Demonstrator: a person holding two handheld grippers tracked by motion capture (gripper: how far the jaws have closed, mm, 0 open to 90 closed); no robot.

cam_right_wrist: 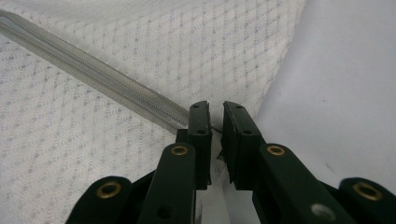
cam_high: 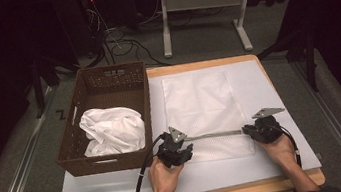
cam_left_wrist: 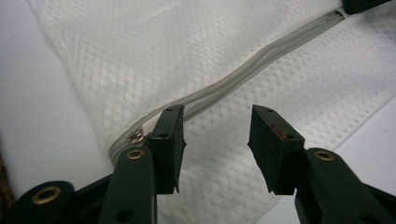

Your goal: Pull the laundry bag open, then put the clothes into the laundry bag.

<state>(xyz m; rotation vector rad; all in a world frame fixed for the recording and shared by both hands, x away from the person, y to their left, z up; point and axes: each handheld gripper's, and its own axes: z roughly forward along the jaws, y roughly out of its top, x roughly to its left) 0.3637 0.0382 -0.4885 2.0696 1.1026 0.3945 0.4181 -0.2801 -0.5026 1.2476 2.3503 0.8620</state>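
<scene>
A lab-like recording space: a white-topped table (cam_high: 281,110) on grey carpet, dark curtains around, tangled cables (cam_high: 120,42) and a desk frame (cam_high: 202,15) at twelve o'clock.

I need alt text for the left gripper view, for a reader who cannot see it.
The left gripper is open over a white mesh laundry bag on a white table. Its left jaw sits beside the small metal zipper pull, at the end of a grey zipper running diagonally up to the right.
</scene>
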